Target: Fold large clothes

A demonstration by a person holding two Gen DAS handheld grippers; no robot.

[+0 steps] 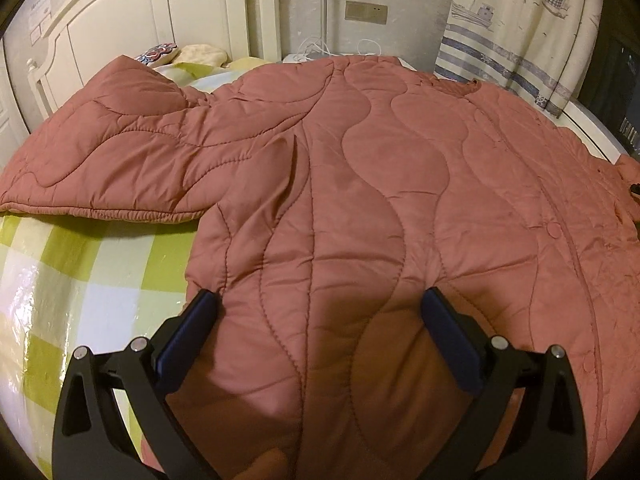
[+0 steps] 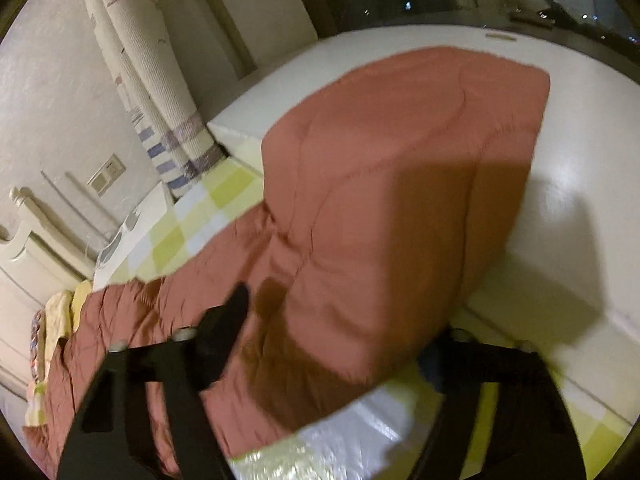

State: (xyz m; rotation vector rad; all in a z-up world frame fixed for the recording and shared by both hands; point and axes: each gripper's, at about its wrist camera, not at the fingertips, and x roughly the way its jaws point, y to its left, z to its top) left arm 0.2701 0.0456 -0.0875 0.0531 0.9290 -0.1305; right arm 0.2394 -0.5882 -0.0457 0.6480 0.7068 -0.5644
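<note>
On the bed's green-checked cover [image 1: 80,264], a large rust-pink quilted jacket [image 1: 360,168] lies spread flat, back up, taking up most of the surface so that each part can be folded in turn. Its left sleeve [image 1: 112,160] stretches out sideways toward the white headboard [image 1: 120,12], away from the body, which leaves it free to be turned inward later. The left gripper [image 1: 320,304] hangs low over the hem end with its jaws spread wide and nothing between them; one finger [image 1: 188,336] sits just at the jacket's side edge, the other over the padding, probably lined up to take that edge.

Further right, a boat-print curtain [image 1: 532,20] hangs by the dark window. The right sleeve [image 2: 408,184] lies past the bed's edge onto a pale ledge [image 2: 580,168], apparently because the garment is wider than the bed. The right gripper [image 2: 340,320] hovers close over this sleeve where it joins the body. Its right finger is hidden behind the padded cloth and the view is blurred, so I cannot tell whether it grips the sleeve or merely straddles it.
</note>
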